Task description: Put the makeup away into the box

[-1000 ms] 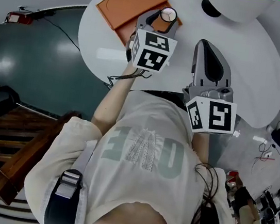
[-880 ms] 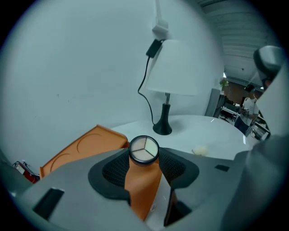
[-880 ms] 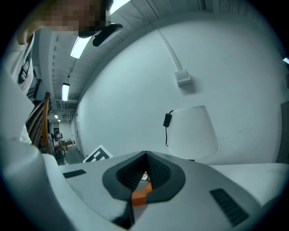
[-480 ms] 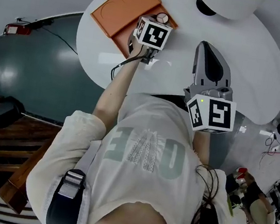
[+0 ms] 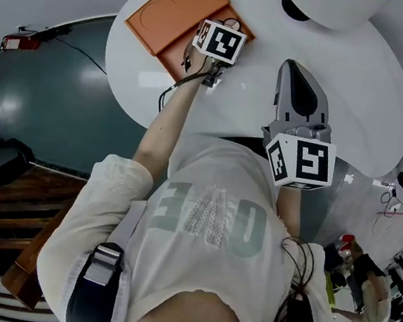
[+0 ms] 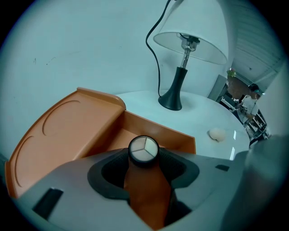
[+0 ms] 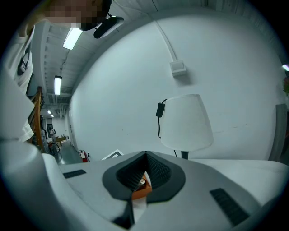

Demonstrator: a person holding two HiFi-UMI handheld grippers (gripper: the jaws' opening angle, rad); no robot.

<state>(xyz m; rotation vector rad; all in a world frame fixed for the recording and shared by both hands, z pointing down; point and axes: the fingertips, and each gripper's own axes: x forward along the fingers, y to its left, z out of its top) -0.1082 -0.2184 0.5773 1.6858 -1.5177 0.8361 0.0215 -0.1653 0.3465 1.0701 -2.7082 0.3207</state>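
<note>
An orange box [image 5: 175, 49] stands open on the round white table [image 5: 362, 90], its lid [image 5: 172, 6] laid back to the left. My left gripper [image 5: 229, 27] is low over the box's open tray and points steeply down. It is shut on a small round makeup compact [image 6: 143, 150] with a three-part face, and the box's inner wall [image 6: 158, 128] lies just beyond it. My right gripper [image 5: 289, 64] hovers over the table to the right of the box, shut and holding nothing. In the right gripper view a corner of the box [image 7: 143, 188] peeps through the jaws [image 7: 144, 155].
A white-shaded lamp [image 5: 326, 4] on a black foot [image 6: 174, 97] stands at the table's far side, its cord running up the wall. A small pale puff [image 6: 217, 134] lies on the table right of the box. Dark floor and wooden furniture [image 5: 2, 187] lie to the left.
My left gripper has sunk and moved away from the body with the compact, from above the box's near edge down into its tray. The right gripper has dropped slightly.
</note>
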